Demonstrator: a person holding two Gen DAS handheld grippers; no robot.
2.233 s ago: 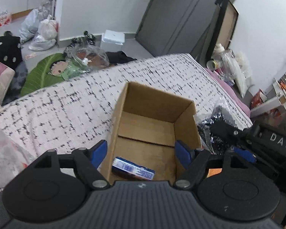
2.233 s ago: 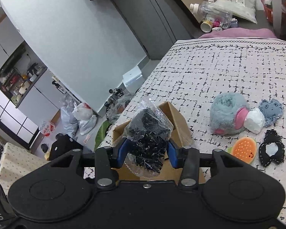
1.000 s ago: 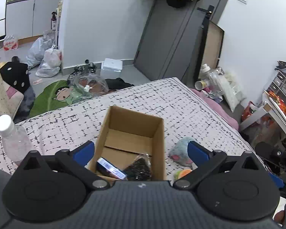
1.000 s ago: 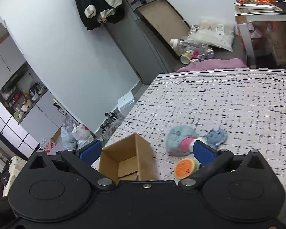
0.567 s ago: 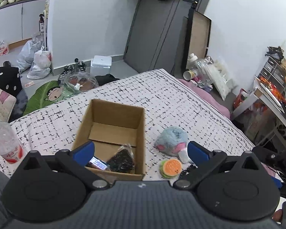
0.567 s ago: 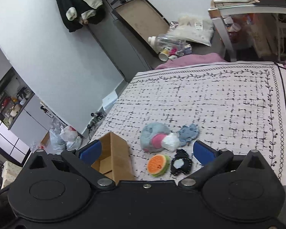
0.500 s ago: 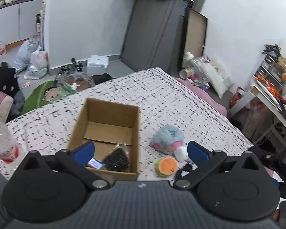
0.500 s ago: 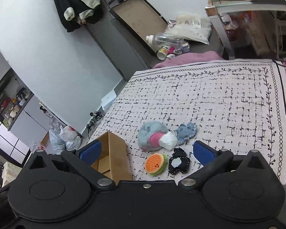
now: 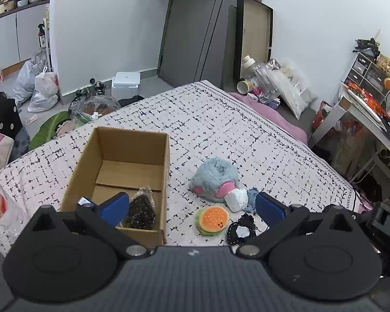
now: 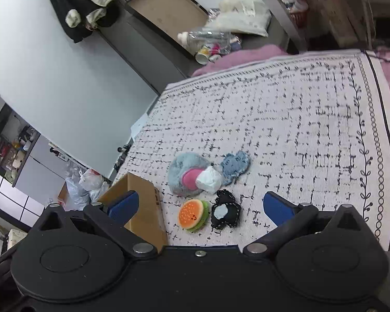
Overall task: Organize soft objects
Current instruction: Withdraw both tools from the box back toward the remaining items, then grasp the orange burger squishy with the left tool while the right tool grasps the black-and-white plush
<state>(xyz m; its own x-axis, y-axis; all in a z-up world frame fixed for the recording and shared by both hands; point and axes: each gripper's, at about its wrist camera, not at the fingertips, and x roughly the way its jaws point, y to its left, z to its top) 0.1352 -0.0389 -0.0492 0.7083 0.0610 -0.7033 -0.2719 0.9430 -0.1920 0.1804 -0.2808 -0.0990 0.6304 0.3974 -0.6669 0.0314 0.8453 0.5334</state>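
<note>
Black bag [image 9: 140, 209] dropped into box [image 9: 132, 140]; right tool [image 10: 199, 206] emptied.

Probably a bedroom (bedspread [image 9: 221, 130], clutter)

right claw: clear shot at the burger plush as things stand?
Probably yes. The right claw is open and empty, and the burger plush lies uncovered on the bedspread between its fingers' line. The box on one side and the black plush on the other crowd it.
</note>
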